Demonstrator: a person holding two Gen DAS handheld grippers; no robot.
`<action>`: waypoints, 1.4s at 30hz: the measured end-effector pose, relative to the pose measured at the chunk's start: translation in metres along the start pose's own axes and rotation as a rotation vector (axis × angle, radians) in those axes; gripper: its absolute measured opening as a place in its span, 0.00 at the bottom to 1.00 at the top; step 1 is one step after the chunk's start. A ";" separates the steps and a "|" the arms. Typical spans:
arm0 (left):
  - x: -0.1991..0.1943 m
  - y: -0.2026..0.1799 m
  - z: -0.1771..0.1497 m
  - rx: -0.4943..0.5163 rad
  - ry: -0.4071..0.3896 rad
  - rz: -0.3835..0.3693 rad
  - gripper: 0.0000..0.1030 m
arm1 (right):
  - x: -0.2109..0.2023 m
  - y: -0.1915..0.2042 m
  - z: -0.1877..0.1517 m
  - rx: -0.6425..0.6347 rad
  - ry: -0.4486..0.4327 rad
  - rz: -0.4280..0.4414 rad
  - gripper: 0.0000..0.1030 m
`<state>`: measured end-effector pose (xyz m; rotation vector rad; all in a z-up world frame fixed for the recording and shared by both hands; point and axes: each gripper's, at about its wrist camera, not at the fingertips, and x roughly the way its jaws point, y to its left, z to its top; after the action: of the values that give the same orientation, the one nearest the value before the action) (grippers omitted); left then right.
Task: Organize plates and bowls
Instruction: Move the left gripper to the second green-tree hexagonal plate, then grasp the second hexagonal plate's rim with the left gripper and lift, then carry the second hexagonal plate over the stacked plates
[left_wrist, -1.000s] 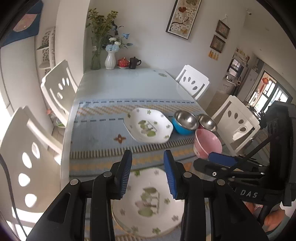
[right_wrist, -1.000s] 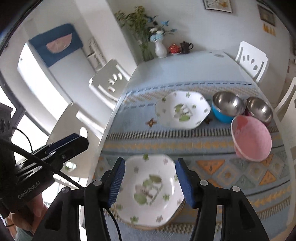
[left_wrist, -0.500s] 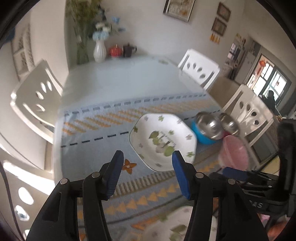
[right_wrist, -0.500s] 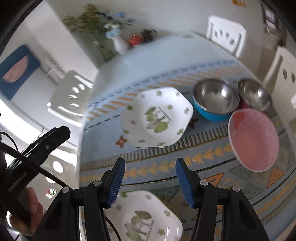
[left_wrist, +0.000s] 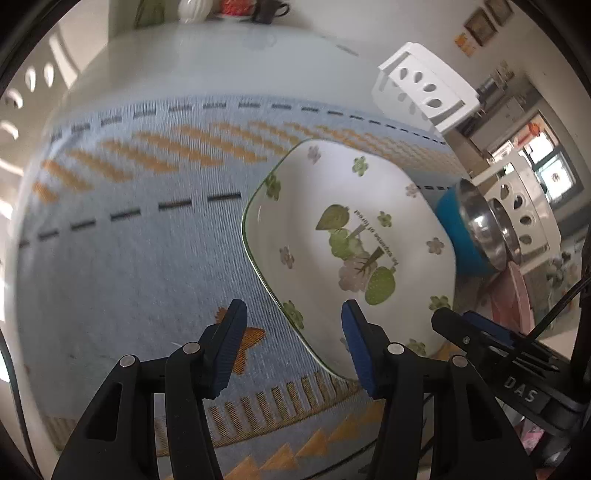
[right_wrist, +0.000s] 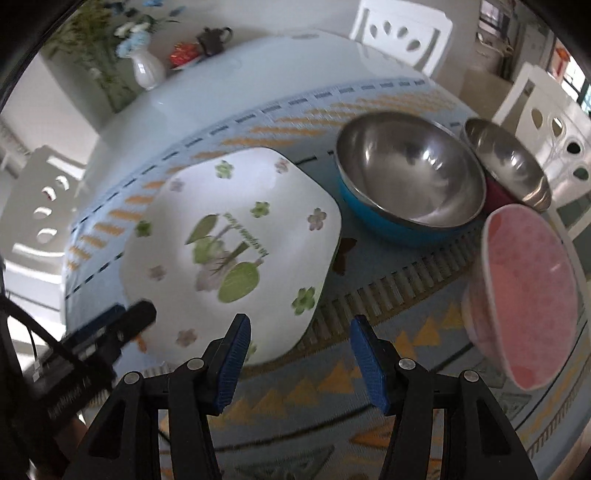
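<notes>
Right claw (right_wrist: 297, 354) closing on nothing yet, left claw (left_wrist: 291, 341) loose and empty, both over the floral plate (right_wrist: 236, 243).
Plate sits mid-mat, steel bowl (right_wrist: 410, 177) at 2 o'clock; pinching its thin near rim could tip it or slide it into that bowl.

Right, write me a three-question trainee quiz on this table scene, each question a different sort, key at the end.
1. True or false: the white floral plate has another dish stacked on it.
2. Multiple choice: the steel bowl with the blue outside sits nearest to which?
A. the white vase
B. the smaller steel bowl
C. the dark teapot
3. Fill in: the bowl closest to the right gripper is coloured ____.

Key
1. False; nothing lies on it.
2. B; the two steel bowls stand side by side, while vase and teapot are at the table's far end.
3. Pink; the pink bowl is just beside the right gripper's jaws.
</notes>
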<state>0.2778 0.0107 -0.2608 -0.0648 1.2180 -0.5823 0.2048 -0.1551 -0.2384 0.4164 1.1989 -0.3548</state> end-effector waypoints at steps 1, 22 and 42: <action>0.005 0.002 0.000 -0.029 0.012 -0.021 0.48 | 0.005 0.000 0.002 -0.009 0.005 -0.012 0.46; -0.002 0.061 0.025 -0.150 -0.038 0.006 0.11 | 0.009 0.058 -0.003 -0.120 0.088 0.057 0.28; 0.005 0.059 0.025 -0.078 -0.014 -0.023 0.14 | 0.054 0.038 0.032 -0.105 0.076 0.150 0.32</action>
<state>0.3239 0.0528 -0.2767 -0.1486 1.2273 -0.5537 0.2668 -0.1404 -0.2753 0.4287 1.2457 -0.1471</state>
